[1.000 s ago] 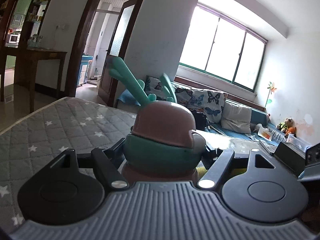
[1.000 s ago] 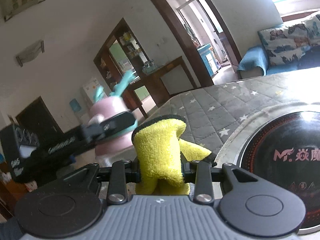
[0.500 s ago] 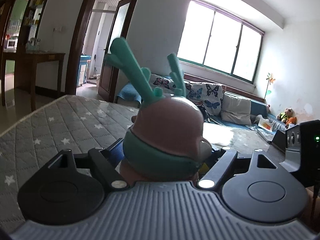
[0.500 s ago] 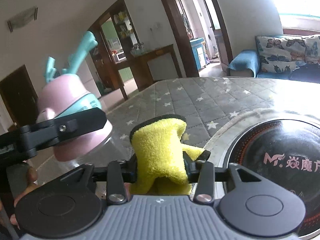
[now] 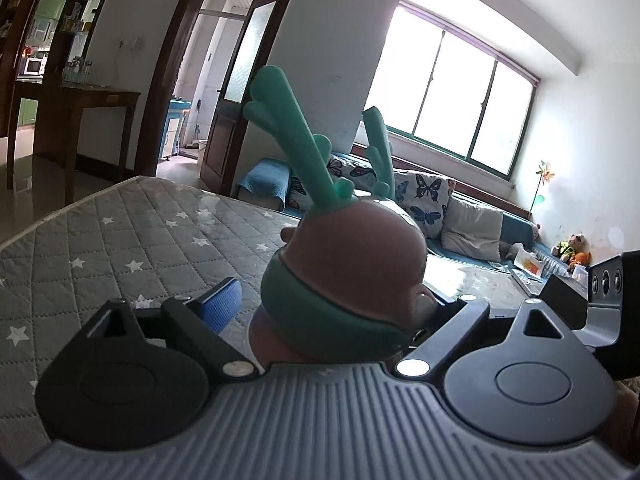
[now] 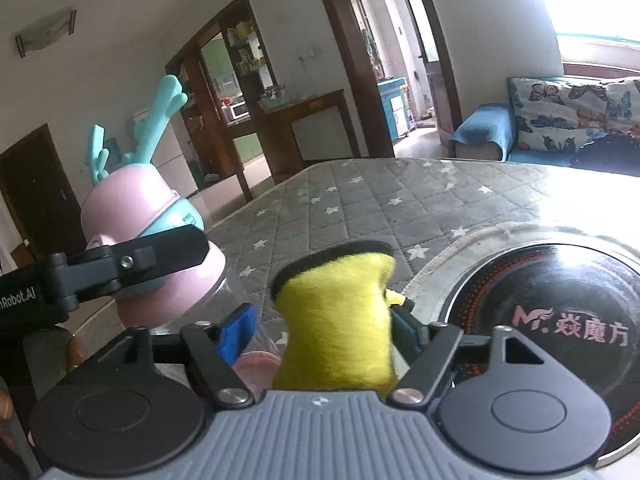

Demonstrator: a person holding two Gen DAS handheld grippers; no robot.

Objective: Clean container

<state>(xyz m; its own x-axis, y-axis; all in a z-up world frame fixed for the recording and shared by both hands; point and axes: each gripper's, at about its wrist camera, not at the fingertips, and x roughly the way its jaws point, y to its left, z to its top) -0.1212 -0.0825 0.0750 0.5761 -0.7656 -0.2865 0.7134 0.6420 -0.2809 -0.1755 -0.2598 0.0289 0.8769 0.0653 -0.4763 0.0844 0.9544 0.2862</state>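
L wrist: left claw jaws opening, pink container w/ teal antlers between them, blue pad clear of it on one side; far side hidden. Quilted tabletop beyond.

R wrist: right claw opening, yellow cloth between fingers, container up-left of claw, black cooktop to its right.

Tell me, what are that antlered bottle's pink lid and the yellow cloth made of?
The pink lid with teal antlers looks like smooth moulded plastic, matte with a soft sheen; the antlers could be rubbery silicone. The bottle body below appears clear, plastic or glass. The yellow cloth looks like fuzzy microfibre, with a dark stitched edge.
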